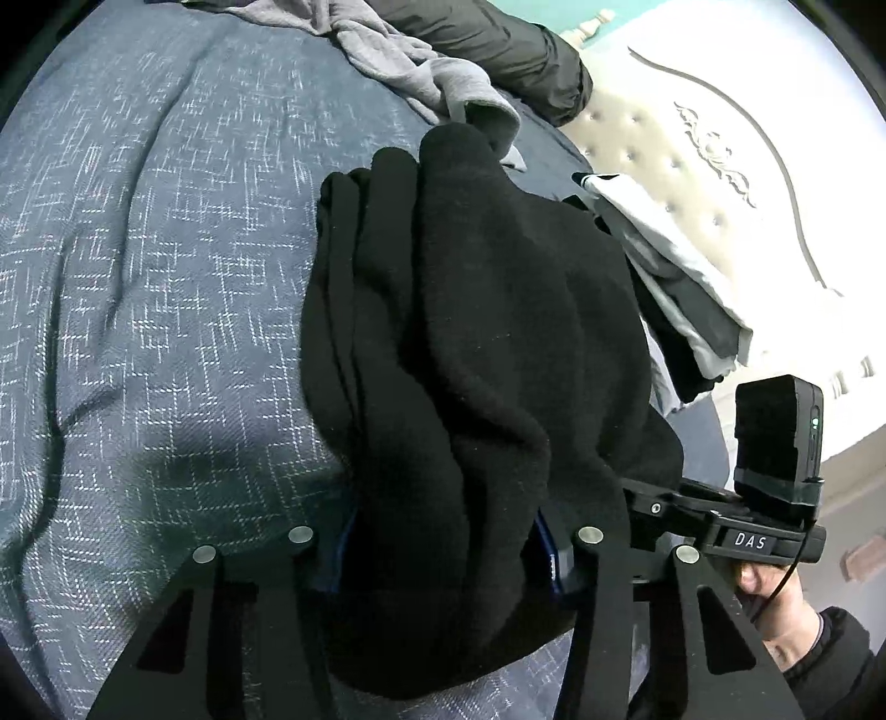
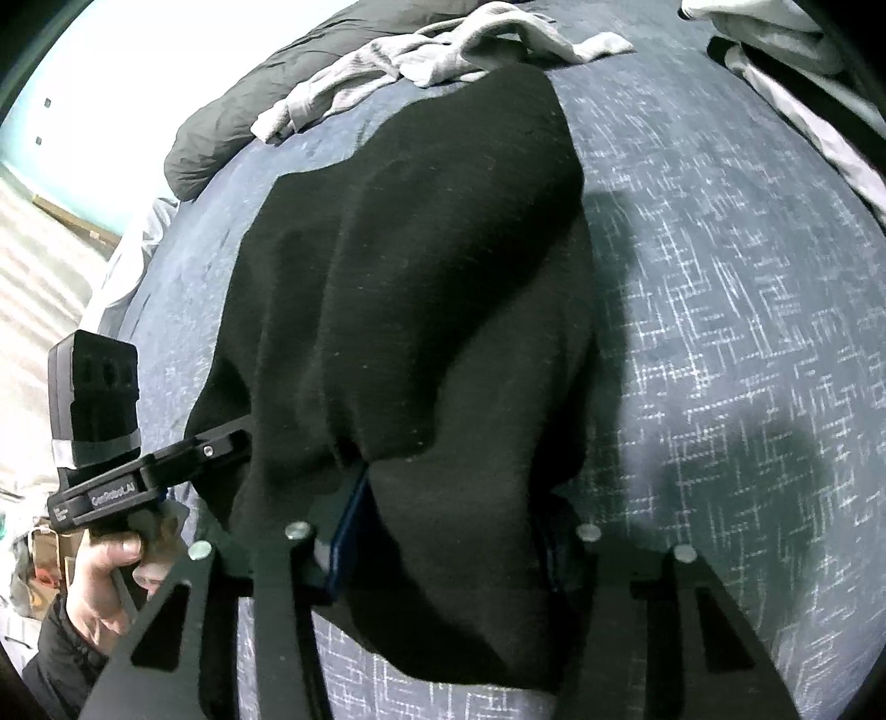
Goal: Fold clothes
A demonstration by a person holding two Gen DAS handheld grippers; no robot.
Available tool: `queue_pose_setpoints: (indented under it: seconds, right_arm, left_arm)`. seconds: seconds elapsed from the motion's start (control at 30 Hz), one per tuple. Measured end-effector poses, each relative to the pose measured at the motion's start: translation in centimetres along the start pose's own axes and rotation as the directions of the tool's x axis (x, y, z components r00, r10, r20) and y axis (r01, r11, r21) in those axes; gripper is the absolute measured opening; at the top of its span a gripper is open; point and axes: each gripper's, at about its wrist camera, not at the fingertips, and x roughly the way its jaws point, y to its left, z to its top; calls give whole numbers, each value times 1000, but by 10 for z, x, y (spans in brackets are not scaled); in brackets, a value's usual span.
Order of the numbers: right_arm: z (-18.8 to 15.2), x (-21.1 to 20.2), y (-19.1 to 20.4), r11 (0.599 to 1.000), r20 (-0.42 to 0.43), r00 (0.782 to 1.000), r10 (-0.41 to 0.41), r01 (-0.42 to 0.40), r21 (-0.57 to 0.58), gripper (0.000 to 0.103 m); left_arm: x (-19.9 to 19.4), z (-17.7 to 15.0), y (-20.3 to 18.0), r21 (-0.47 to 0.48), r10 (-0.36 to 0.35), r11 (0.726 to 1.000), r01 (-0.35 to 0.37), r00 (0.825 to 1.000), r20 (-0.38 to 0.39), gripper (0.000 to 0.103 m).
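Black fabric fills the space nearest each camera: a black garment [image 1: 470, 343] bunched in thick folds lies on a bed covered by a blue bedspread [image 1: 155, 266] with a pale crosshatch pattern. In the left wrist view, the left gripper [image 1: 443, 554] has its jaws on either side of a heavy wad of this cloth, and the blue pads [image 1: 548, 548] press against the folds, so the jaws are clamped on the garment. In the right wrist view, the right gripper [image 2: 443, 548] likewise straddles the black garment [image 2: 421, 288], with one blue pad [image 2: 349, 531] visible against the cloth; these jaws too are closed on it (the far pad is mostly hidden under fabric). Each view also shows the other gripper at its edge, held by a bare hand [image 2: 105, 576] emerging from a dark sleeve.

Beyond the garment, toward the far end of the bed, lies a crumpled grey garment [image 1: 421, 72], and behind that a dark padded jacket [image 1: 498, 50]. To the right in the left wrist view, a small stack of folded clothes [image 1: 681, 288] in grey and dark tones sits at the edge of the bedspread, beside a cream tufted headboard [image 1: 692, 160] with carved trim.
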Motion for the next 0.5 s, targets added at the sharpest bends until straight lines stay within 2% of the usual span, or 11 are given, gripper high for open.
queue_pose_setpoints:
  seconds: [0.17,0.27,0.4,0.47,0.5]
  right_arm:
    - [3,9,-11,996,-11,999,51,-50,77,68]
    - [4,11,-10,996,-5,999,50,-50,78,72]
    - [4,12,-5,998,5,999,38,-38,42,68]
    - [5,10,-2,999,12,999,34,-35,22,57]
    - [5,9,0,999,17,999,32,-33,15,55]
  left_arm:
    - [3,1,6,-23,-12,1000,12,1000,-16,63]
    - [5,2,6,-23,-9,1000,9,1000,-20,65]
    - [7,3,5,-11,-7,1000,7,1000,-16,64]
    - [10,4,-2,9,0,1000,0,1000,-8,59]
    - [10,5,-4,18,3,1000,-3,1000,-3,56]
